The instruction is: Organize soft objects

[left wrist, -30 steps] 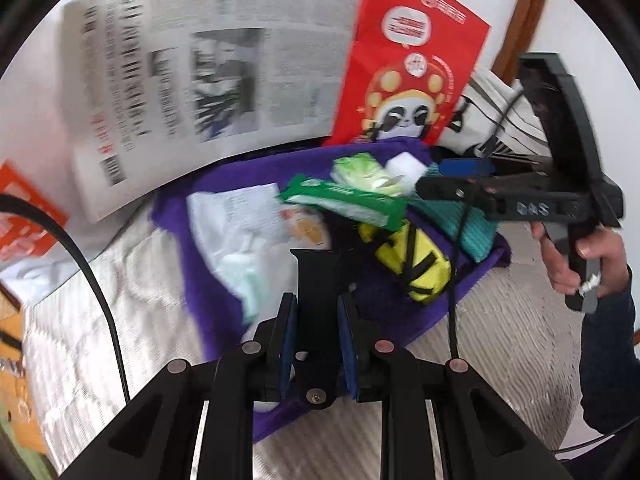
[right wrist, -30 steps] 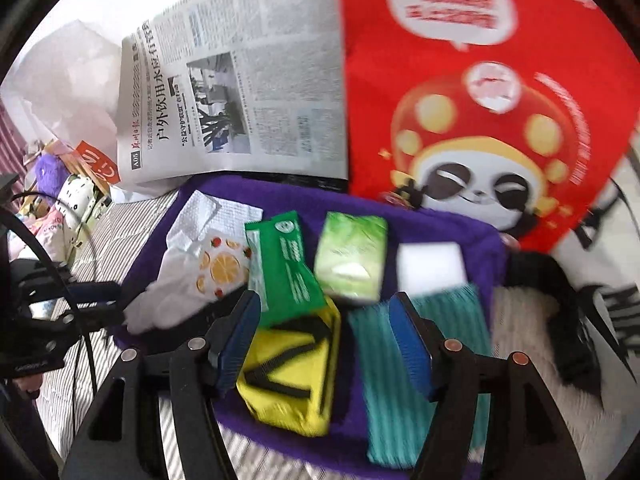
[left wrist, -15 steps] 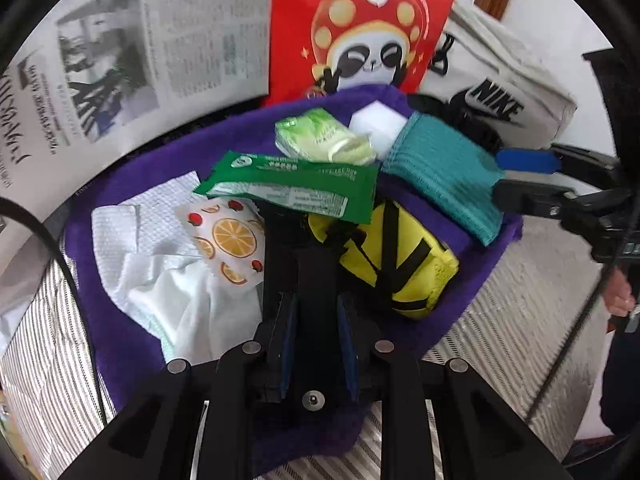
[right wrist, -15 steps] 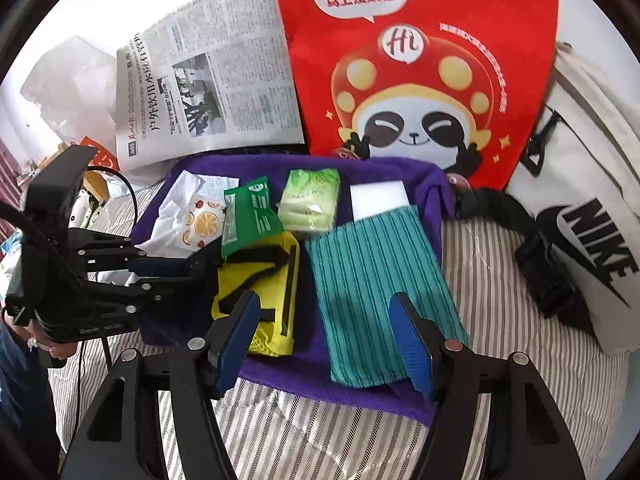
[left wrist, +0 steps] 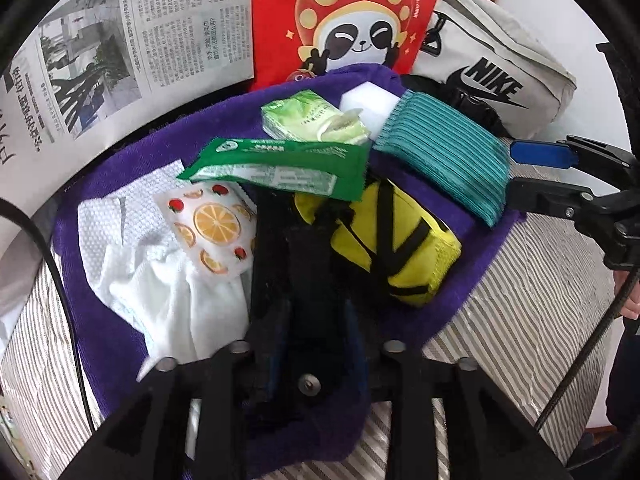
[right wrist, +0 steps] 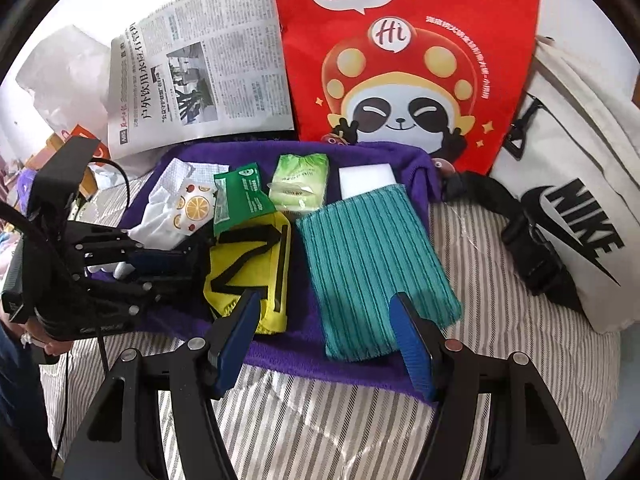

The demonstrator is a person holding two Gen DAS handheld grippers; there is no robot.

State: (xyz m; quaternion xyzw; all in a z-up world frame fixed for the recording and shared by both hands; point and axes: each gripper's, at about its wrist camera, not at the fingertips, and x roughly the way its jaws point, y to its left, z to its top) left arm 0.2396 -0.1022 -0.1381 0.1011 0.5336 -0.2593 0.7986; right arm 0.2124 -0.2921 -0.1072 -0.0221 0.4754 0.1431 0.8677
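Note:
A purple towel (right wrist: pixel 312 344) lies on the striped bed and holds several soft items: a teal ribbed cloth (right wrist: pixel 372 264), a yellow pouch with black straps (right wrist: pixel 248 264), a green wipes pack (right wrist: pixel 240 198), a green tissue pack (right wrist: pixel 300 182), a white sponge (right wrist: pixel 366 176), an orange-print packet (right wrist: pixel 192 208) on white cloth. My left gripper (left wrist: pixel 316 316) is shut on a black strap (left wrist: pixel 288 248) that lies over the towel beside the yellow pouch (left wrist: pixel 392 248). My right gripper (right wrist: pixel 324 336) is open and empty above the near edge of the teal cloth.
A newspaper (right wrist: pixel 204 80) and a red panda bag (right wrist: pixel 404 60) stand behind the towel. A white Nike bag (right wrist: pixel 572 208) with a black buckle strap lies at the right. Striped bedding (right wrist: pixel 320 420) lies in front. Clutter sits at the far left.
My left gripper has moved forward over the towel with the black strap in it. My right gripper has pulled back and up, so the whole towel and the Nike bag now show.

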